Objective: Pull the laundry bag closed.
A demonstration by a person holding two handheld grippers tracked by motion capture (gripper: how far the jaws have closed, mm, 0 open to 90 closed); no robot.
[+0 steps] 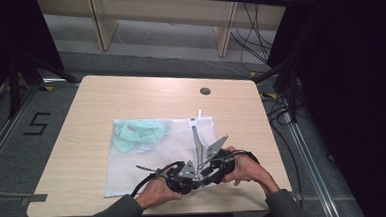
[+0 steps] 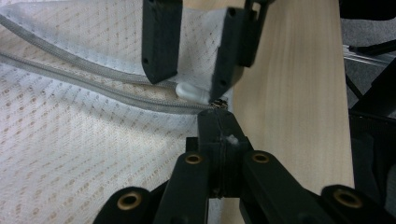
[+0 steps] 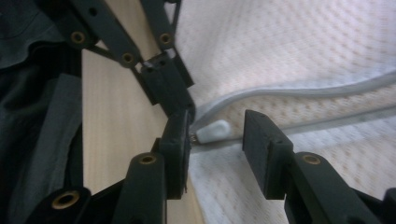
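Left tool (image 2: 217,122) pinching mesh bag (image 2: 70,154) zipper end (image 2: 215,105), other tool (image 2: 194,70) straddling white pull (image 2: 191,92)

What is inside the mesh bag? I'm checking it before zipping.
Through the mesh bag, pale green cloth shows in its far left corner. The mesh blurs its folds, so what kind of cloth it is cannot be told.

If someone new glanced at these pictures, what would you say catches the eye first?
Two black grippers meet at the near right corner of a white mesh laundry bag on the wooden table. The left gripper is shut at the zipper's end, while the right gripper stands open around the white zipper pull. Pale green items show inside the bag's far left corner.
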